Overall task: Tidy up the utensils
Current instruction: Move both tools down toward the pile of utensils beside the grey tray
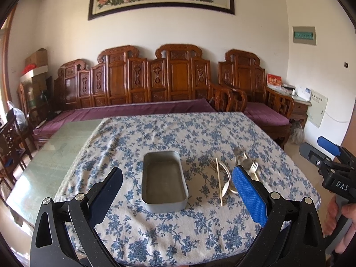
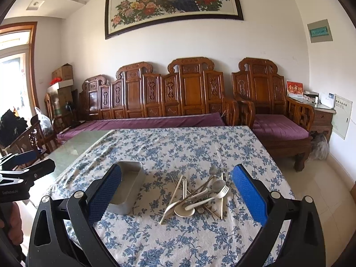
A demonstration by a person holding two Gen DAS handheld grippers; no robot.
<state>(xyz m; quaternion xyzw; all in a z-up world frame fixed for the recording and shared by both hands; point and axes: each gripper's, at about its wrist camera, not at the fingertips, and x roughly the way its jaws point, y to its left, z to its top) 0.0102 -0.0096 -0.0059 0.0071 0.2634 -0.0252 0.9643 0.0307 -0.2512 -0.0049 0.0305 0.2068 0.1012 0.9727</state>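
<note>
An empty grey metal tin (image 1: 164, 181) stands on the blue-flowered tablecloth (image 1: 178, 233). To its right lies a loose pile of utensils (image 2: 195, 197): white plastic spoons and a white fork (image 2: 220, 192), metal spoons, and chopsticks (image 1: 219, 183). My left gripper (image 1: 178, 191) is open above the near side of the tin, nothing between its fingers. My right gripper (image 2: 178, 191) is open and hovers over the pile, with the tin (image 2: 128, 187) behind its left finger. The right gripper (image 1: 329, 158) also shows at the edge of the left wrist view, held by a hand.
The cloth covers only the right part of a glass-topped table (image 1: 57, 146); bare glass lies to the left. A carved wooden sofa with purple cushions (image 2: 155, 120) stands behind the table. Tiled floor (image 2: 329, 191) lies to the right.
</note>
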